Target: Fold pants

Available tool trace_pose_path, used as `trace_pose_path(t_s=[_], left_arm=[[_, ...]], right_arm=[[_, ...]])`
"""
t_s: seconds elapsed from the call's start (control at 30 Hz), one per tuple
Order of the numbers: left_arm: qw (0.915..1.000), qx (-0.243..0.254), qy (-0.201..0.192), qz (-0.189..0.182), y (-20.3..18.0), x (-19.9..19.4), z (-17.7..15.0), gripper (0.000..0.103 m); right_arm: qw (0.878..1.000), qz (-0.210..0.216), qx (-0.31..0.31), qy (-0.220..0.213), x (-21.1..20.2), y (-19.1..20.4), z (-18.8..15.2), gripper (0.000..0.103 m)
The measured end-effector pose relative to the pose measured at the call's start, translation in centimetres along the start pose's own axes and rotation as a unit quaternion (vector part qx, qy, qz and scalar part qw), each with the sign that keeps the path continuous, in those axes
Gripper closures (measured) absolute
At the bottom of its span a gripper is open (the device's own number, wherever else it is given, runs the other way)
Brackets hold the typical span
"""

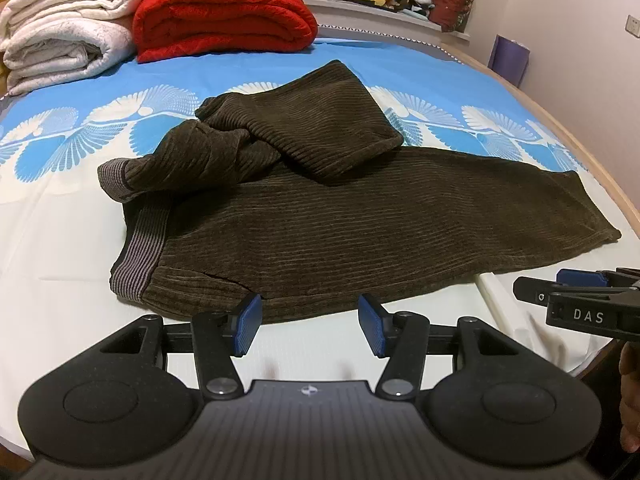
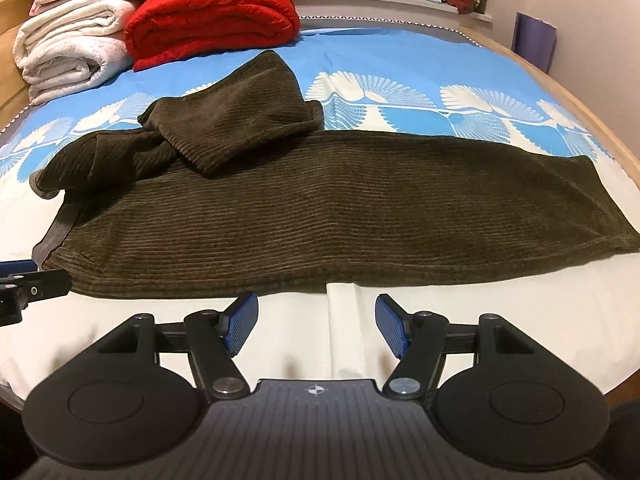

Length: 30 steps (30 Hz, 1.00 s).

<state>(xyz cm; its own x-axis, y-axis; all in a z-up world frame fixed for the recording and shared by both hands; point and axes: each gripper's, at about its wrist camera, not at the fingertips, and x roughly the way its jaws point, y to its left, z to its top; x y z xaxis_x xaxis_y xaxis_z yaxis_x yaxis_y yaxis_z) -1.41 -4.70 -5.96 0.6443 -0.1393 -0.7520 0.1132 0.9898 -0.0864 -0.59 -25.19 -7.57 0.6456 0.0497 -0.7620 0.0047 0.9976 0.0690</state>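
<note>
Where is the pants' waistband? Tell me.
In both views the grey ribbed waistband is at the pants' left end on the bed, nearest the open left claw.

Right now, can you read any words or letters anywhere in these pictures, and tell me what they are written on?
"DAS": white letters on the black body of the right gripper, seen in the left wrist view.
Small round crosshair sign, no letters: on the body of the left gripper, and the same sign shows on the right one in its own view.
The pants and red blanket show no readable text.
</note>
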Motion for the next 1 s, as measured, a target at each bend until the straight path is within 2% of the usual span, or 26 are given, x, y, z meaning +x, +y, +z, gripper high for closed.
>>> trace_pose_path(t_s=[0.77, 0.8, 0.87, 0.9, 0.93, 0.97, 1.0], left_arm=[[1.0, 0.002, -0.001, 0.001, 0.0, -0.1, -0.1, 0.042], [1.0, 0.002, -0.003, 0.002, -0.1, -0.2, -0.1, 0.043], [0.9999, 0.008, -0.013, 0.002, -0.2, -0.5, -0.1, 0.055], [0.9998, 0.012, -0.019, 0.001, -0.3, -0.7, 0.0, 0.074], [0.9996, 0.015, -0.024, -0.002, -0.3, -1.0, 0.2, 0.084], [0.9995, 0.013, -0.028, -0.006, -0.2, -1.3, 0.5, 0.084], [0.9994, 0.006, -0.031, -0.012, 0.1, -1.6, 1.0, 0.085]], right_arm=[[1.0, -0.002, -0.001, 0.0, 0.0, 0.0, 0.0, 0.035], [1.0, -0.003, -0.001, -0.002, 0.0, 0.0, -0.1, 0.036], [1.0, -0.002, 0.001, -0.006, -0.1, -0.1, -0.1, 0.037], [1.0, 0.0, 0.003, -0.011, -0.2, -0.1, 0.0, 0.047], [1.0, 0.003, 0.007, -0.018, -0.4, -0.2, 0.0, 0.056], [0.999, 0.011, 0.015, -0.028, -0.7, -0.4, 0.2, 0.073], [0.999, 0.019, 0.025, -0.038, -1.0, -0.8, 0.4, 0.081]])
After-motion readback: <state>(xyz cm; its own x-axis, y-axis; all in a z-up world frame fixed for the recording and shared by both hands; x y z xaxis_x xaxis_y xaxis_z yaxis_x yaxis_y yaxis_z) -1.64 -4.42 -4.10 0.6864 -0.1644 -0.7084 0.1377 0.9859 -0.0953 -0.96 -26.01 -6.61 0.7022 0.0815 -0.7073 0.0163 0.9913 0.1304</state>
